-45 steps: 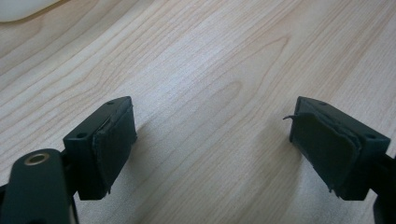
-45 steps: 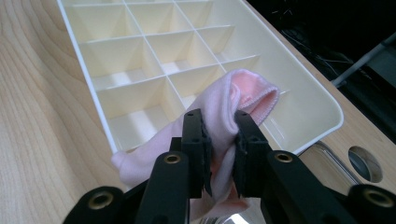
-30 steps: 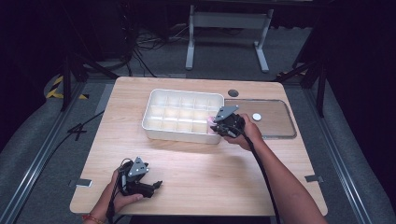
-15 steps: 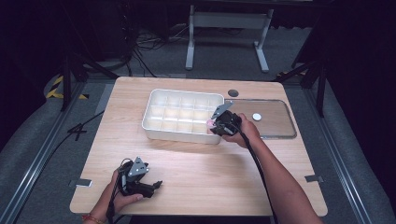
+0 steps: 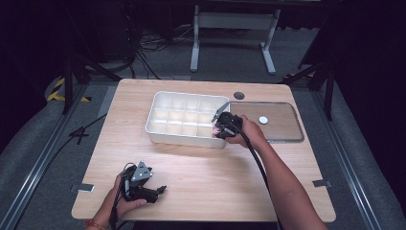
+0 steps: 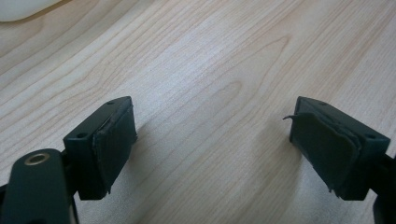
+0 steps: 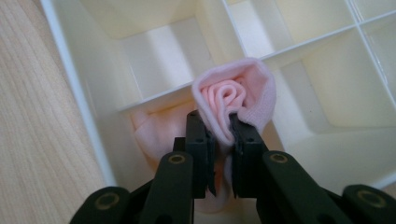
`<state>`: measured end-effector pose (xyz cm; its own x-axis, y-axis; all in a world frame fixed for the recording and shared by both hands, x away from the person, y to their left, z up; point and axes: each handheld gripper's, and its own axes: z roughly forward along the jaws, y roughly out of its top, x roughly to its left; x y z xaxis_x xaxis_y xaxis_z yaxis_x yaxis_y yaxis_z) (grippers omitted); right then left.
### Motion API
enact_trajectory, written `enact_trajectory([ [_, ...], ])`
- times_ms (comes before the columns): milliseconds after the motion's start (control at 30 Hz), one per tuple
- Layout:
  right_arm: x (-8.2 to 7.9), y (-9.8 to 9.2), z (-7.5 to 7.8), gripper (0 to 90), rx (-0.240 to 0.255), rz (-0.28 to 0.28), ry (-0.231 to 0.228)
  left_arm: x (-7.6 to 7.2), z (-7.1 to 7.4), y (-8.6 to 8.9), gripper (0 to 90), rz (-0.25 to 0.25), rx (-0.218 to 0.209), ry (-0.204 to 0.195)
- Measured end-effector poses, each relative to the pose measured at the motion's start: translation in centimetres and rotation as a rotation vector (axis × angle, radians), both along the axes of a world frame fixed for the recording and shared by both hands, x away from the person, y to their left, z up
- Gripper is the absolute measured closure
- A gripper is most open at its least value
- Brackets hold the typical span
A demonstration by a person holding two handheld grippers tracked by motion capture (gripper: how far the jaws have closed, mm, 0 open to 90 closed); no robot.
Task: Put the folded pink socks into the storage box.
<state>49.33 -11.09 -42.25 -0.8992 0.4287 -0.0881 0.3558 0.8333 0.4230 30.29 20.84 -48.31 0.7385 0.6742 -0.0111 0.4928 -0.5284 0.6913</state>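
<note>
A white tray (image 5: 158,111) divided into several compartments stands at the middle of the wooden table (image 5: 206,167). My right gripper (image 5: 219,128) hangs over its front right corner. In the right gripper view, that gripper (image 7: 223,123) is shut on a rolled pink cloth (image 7: 233,95), which sits above a compartment of the tray (image 7: 74,70) next to its wall. More pink cloth lies in the compartment below. My left gripper (image 5: 160,190) rests near the table's front left. The left gripper view has it (image 6: 212,135) open over bare wood, with nothing between the pads.
A clear flat lid (image 5: 287,132) lies right of the tray with a small white disc (image 5: 263,120) on it. A dark round spot (image 5: 239,95) sits behind it on the table. The other tray compartments look empty.
My right gripper has shifted a little to the left, over the tray's front right corner, with the pink cloth still in it. The left hand has kept still.
</note>
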Motion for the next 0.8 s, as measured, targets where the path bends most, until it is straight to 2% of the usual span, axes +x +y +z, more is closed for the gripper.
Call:
enact_trajectory([
  [233, 0.37, 0.12, -0.14, 80.1, -0.01, 0.006, 0.041, 0.01, 0.02, 0.03, 14.8, -0.003, 0.004, -0.001],
  [400, 0.4, 0.12, -0.14, 79.8, -0.008, 0.0, 0.049, 0.02, 0.02, 0.02, 14.8, -0.004, 0.002, 0.0],
  [800, 0.1, -0.12, -0.06, 77.8, 0.022, -0.004, 0.024, 0.01, 0.0, -0.01, 14.8, -0.002, -0.001, 0.001],
])
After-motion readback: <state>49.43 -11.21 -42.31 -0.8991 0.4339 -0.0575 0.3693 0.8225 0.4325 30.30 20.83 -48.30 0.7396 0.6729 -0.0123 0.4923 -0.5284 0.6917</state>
